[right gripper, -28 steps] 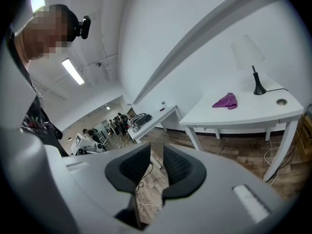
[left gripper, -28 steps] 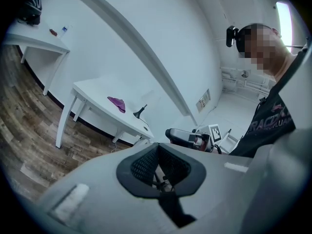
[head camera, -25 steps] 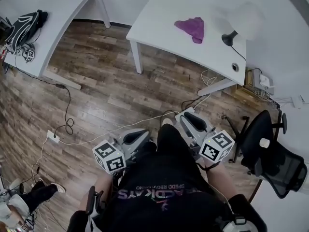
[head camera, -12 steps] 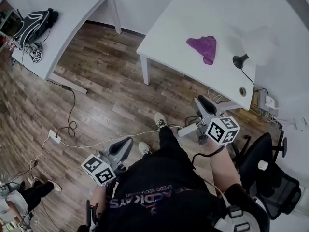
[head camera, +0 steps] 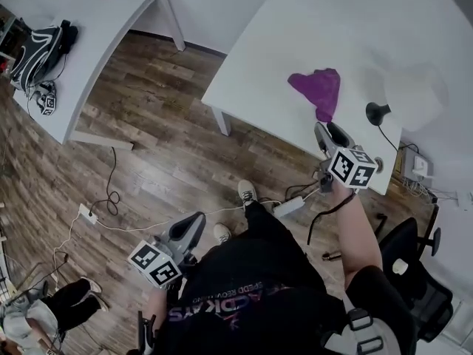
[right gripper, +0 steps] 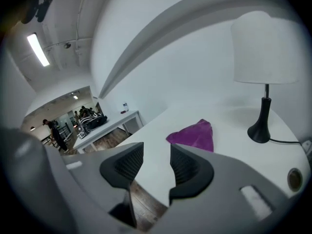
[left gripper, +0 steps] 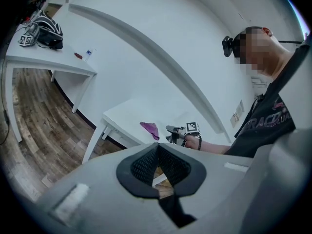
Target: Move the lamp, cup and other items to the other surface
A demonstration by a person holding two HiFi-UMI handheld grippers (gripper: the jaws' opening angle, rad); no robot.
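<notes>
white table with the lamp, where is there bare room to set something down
Bare: the left half of the white table, from the crumpled purple cloth out to the left edge. Crowded: the right end, where the black-stemmed lamp with a white shade stands close beside the cloth, its black cord trailing rightward.

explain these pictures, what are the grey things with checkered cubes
A person holds a two-jaw gripper in each hand; the marker cubes belong to them. One picture looks down from a camera on the person's head; the other two come from cameras on each gripper. The white table carries a purple cloth and a lamp. The right gripper is over the table's near edge, near the cloth; its jaws have just been opening, nothing between them. The left gripper is low over the floor, jaws together, empty.
</notes>
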